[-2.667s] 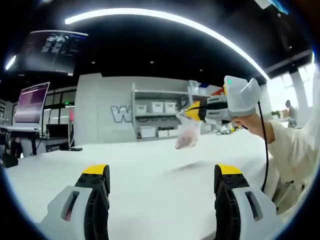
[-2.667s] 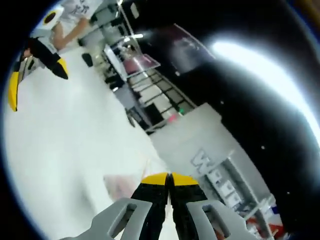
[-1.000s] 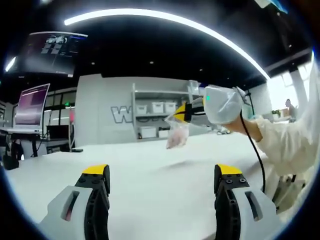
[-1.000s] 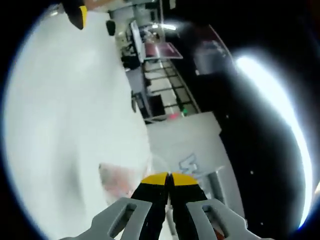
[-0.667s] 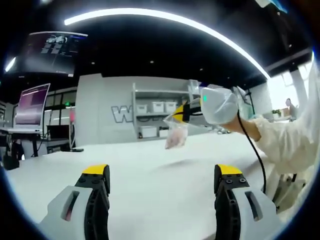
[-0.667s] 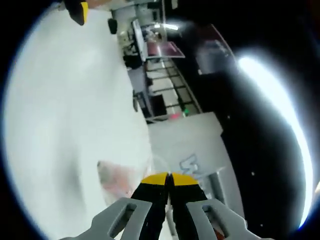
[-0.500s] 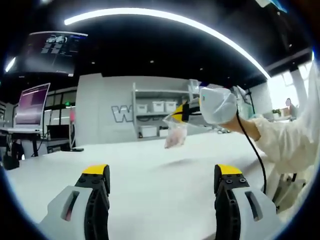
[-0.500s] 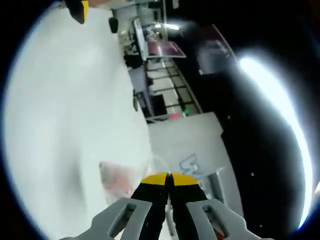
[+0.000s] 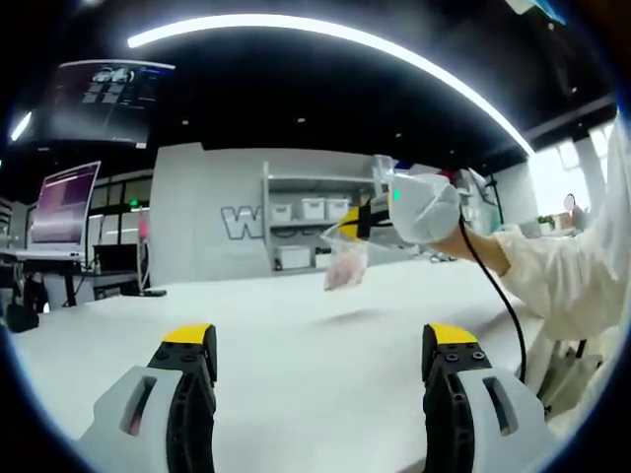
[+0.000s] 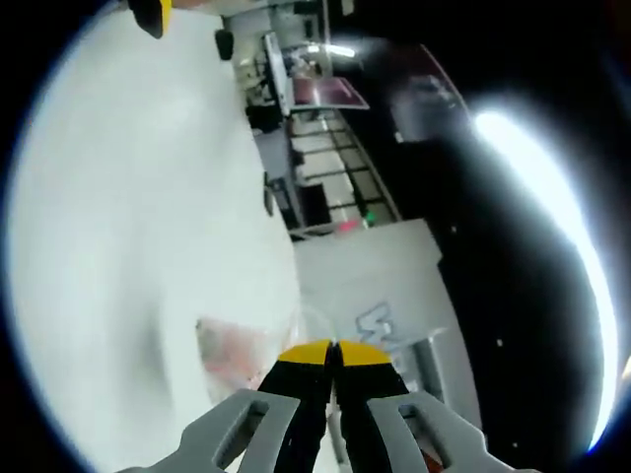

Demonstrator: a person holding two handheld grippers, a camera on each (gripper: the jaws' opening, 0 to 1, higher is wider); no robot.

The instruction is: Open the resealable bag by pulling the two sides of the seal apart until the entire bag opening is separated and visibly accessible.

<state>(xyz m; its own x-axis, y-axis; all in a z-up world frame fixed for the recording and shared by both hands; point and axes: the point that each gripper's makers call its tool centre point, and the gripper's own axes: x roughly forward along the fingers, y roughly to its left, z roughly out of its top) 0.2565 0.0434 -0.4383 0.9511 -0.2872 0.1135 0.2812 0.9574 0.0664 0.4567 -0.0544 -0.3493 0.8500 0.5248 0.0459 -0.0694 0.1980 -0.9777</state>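
Nothing much has shifted lately: our right gripper [image 10: 332, 353] stays pinched on the top edge of the thin, crinkled clear bag [image 9: 345, 264], which hangs long axis downward above the smooth white table [image 9: 296, 345]. Our left gripper [image 9: 320, 340] waits below, jaws wide and empty.

Lab/workshop: monitors [image 9: 61, 202], bin shelving [image 9: 311, 232], white worktable [image 9: 315, 335].

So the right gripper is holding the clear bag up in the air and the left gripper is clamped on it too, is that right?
Not quite. The right gripper does hold the clear bag up above the white table, but the left gripper is open and well short of it, as the left gripper view shows.
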